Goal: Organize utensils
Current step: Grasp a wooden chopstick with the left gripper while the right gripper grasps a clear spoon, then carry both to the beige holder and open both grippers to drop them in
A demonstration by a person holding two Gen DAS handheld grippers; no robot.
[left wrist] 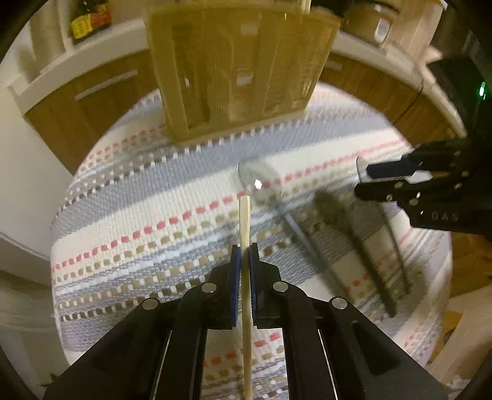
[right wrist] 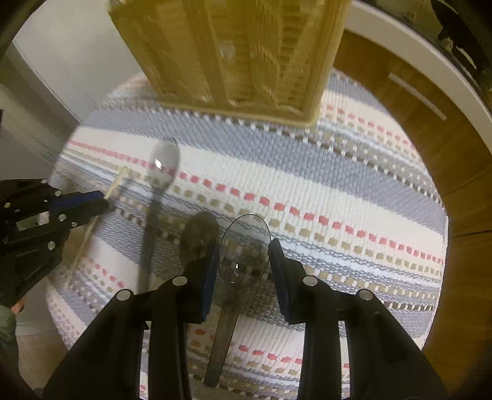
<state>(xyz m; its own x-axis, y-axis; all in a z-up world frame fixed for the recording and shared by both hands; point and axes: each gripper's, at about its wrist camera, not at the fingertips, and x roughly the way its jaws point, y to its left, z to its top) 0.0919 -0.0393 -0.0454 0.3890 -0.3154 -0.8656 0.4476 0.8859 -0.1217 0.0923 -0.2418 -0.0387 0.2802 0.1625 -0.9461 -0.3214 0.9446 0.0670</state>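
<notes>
My left gripper (left wrist: 245, 250) is shut on a pale wooden chopstick (left wrist: 246, 277) and holds it above the striped cloth; it also shows in the right wrist view (right wrist: 92, 200). My right gripper (right wrist: 243, 255) is shut on the bowl of a clear plastic spoon (right wrist: 243, 246), held above the cloth; it shows at the right of the left wrist view (left wrist: 366, 178). A second clear spoon (left wrist: 261, 181) (right wrist: 163, 166) lies on the cloth. A wooden utensil holder (left wrist: 240, 67) (right wrist: 233, 52) stands at the far end of the cloth.
A round table under a striped woven cloth (left wrist: 138, 215) (right wrist: 353, 190). Wooden cabinets with a white counter (left wrist: 92, 89) curve behind it. A bottle (left wrist: 89, 21) stands on the counter at the far left. A white wall (right wrist: 70, 55) is to the left.
</notes>
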